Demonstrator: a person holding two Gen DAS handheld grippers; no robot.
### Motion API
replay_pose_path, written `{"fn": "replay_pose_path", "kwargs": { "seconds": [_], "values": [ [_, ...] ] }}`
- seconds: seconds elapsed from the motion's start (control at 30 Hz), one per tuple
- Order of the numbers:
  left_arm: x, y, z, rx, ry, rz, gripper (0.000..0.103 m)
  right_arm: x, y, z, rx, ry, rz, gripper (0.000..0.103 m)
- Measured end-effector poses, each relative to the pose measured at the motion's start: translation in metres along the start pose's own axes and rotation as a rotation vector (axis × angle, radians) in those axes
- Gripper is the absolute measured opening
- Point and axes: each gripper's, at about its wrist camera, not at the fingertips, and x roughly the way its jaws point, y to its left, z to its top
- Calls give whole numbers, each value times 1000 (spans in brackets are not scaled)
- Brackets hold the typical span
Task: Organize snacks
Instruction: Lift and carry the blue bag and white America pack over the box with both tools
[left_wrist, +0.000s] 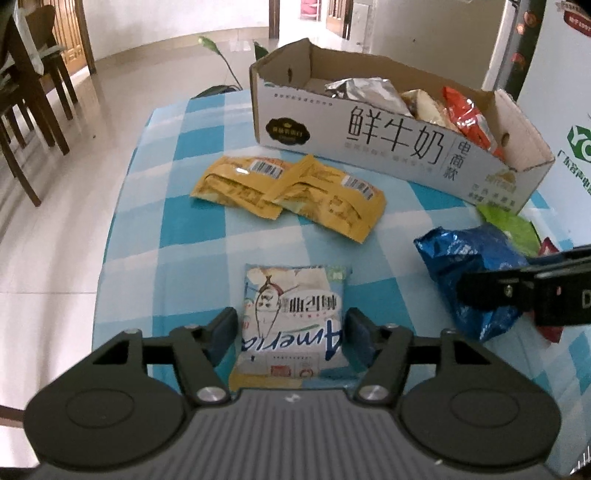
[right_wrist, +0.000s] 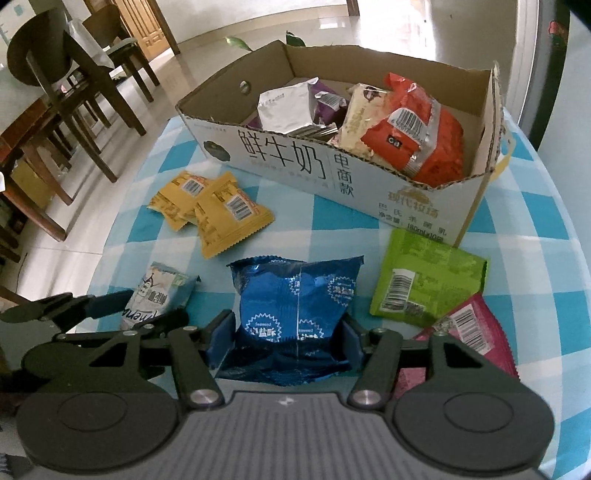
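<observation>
A white snack packet (left_wrist: 291, 306) with a cartoon figure lies between my left gripper's (left_wrist: 291, 325) fingers, and the blue pads press its two sides. My right gripper (right_wrist: 288, 325) is shut on a crumpled blue seaweed packet (right_wrist: 295, 295), seen from the left wrist as the blue packet (left_wrist: 461, 258) low at the right. Behind them stands an open cardboard milk box (right_wrist: 295, 162) holding silver, cream, purple and orange packets. Two yellow packets (left_wrist: 236, 181) (left_wrist: 332, 199) lie overlapping before the box (left_wrist: 369, 147). A green packet (right_wrist: 428, 284) and a pink one (right_wrist: 476, 332) lie at the right.
Everything rests on a round table with a blue and white checked cloth (right_wrist: 332, 221). Its edge curves close on the left above a tiled floor. Dark wooden chairs (right_wrist: 74, 85) stand at far left. A tall white carton (left_wrist: 565, 110) rises at the right.
</observation>
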Motion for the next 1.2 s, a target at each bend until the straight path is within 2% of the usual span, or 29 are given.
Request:
{"fn": "replay_pose_path", "kwargs": {
  "seconds": [0.03,0.07,0.1,0.17,0.33,0.8,1.2],
  "values": [
    [0,1,0,-5,-4,-7,63,-1,0,-1,-3,-1,-1,66],
    [0,2,0,-12,-10,-17,56,-1,0,-1,-7,-1,-4,67],
    [0,2,0,-9,-15,-17,53,0,1,-1,-10,0,-7,67],
    [-2,1,1,-4,-14,-24,49,1,2,-2,-18,1,-12,66],
    [-8,1,3,-16,-31,-28,49,0,3,-2,-29,-3,-21,63],
    [-33,3,16,-65,-127,-30,49,-16,8,6,-31,-79,-12,63],
    [-56,-7,39,-44,-222,-43,49,-32,8,16,-21,-159,-37,63]
  ]
}}
